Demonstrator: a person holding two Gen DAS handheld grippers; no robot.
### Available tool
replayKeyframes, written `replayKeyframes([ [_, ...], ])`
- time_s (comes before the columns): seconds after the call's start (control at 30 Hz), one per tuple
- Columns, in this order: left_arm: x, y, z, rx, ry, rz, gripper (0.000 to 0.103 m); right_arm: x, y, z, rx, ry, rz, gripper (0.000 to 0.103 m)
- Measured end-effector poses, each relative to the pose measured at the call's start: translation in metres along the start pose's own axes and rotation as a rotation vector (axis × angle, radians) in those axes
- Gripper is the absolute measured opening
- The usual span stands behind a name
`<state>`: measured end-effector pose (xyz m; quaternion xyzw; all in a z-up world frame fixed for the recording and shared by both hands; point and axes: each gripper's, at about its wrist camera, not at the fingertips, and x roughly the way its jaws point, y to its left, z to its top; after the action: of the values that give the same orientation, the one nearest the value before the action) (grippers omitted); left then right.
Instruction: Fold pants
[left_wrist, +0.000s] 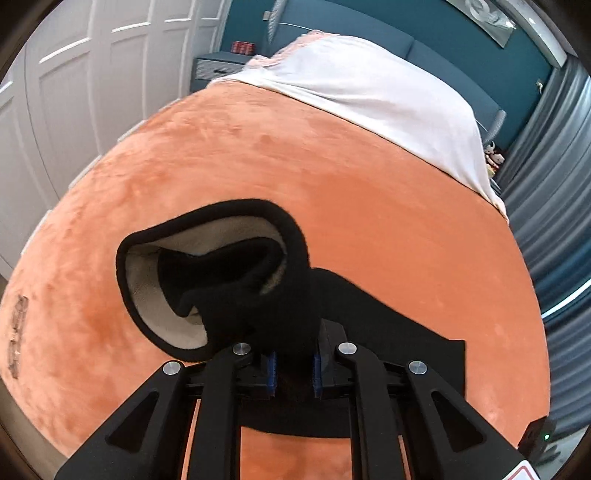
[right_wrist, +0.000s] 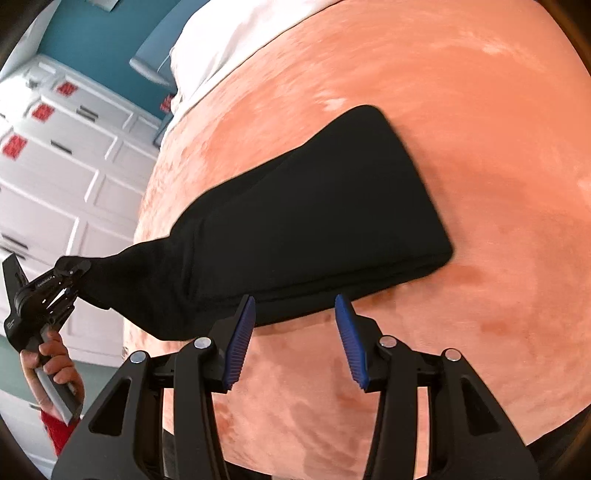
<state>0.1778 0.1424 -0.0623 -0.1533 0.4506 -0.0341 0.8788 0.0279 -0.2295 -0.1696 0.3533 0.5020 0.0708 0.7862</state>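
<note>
Black pants (right_wrist: 314, 229) with a pale fleece lining (left_wrist: 147, 280) lie folded on an orange blanket (right_wrist: 480, 147). My left gripper (left_wrist: 294, 373) is shut on one end of the pants, and black cloth fills the gap between its blue pads. That end is lifted off the bed, and its opening gapes so the lining shows. The right wrist view shows the left gripper (right_wrist: 70, 275) at the bed's left side, held by a hand (right_wrist: 51, 365), with the cloth stretched from it. My right gripper (right_wrist: 295, 339) is open over bare blanket just in front of the pants' near edge, with nothing between its fingers.
The orange blanket (left_wrist: 332, 166) covers most of the bed, with a white sheet (left_wrist: 369, 85) at the far end. White wardrobe doors (left_wrist: 92, 74) stand left of the bed and grey curtains (left_wrist: 554, 221) on the right. A nightstand (left_wrist: 218, 68) sits by the headboard.
</note>
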Motion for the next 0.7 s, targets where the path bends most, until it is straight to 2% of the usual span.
replayKeyframes([
  [0.1, 0.013, -0.006, -0.001, -0.044, 0.032, 0.005, 0.010, -0.004, -0.008, 0.005, 0.003, -0.011, -0.028, 0.045],
  [0.17, 0.010, 0.000, -0.006, -0.057, 0.032, 0.036, 0.010, -0.006, -0.005, 0.013, -0.023, -0.032, -0.036, 0.045],
  [0.23, 0.004, 0.007, -0.006, -0.063, 0.022, 0.056, 0.010, -0.005, 0.008, 0.023, -0.122, -0.054, -0.117, 0.045],
  [0.37, -0.008, 0.018, -0.006, -0.063, 0.014, 0.082, 0.011, 0.016, 0.037, 0.039, -0.261, -0.097, -0.122, 0.043],
  [0.4, -0.009, 0.020, -0.006, -0.065, 0.015, 0.089, 0.011, 0.032, 0.039, 0.042, -0.272, -0.079, -0.118, 0.043],
  [0.47, -0.011, 0.028, -0.004, -0.075, 0.022, 0.084, 0.011, 0.088, 0.033, 0.043, -0.297, 0.091, -0.225, 0.042],
  [0.5, -0.011, 0.031, -0.003, -0.077, 0.020, 0.084, 0.011, 0.099, 0.034, 0.041, -0.307, 0.111, -0.271, 0.042],
  [0.53, -0.012, 0.034, -0.002, -0.075, 0.016, 0.088, 0.011, 0.092, 0.046, 0.042, -0.317, 0.061, -0.265, 0.042],
  [0.6, -0.011, 0.039, 0.001, -0.080, 0.013, 0.084, 0.011, 0.081, 0.069, 0.046, -0.314, 0.015, -0.161, 0.041],
  [0.7, -0.011, 0.047, 0.005, -0.095, 0.011, 0.076, 0.011, 0.098, 0.104, 0.052, -0.381, 0.001, -0.136, 0.041],
])
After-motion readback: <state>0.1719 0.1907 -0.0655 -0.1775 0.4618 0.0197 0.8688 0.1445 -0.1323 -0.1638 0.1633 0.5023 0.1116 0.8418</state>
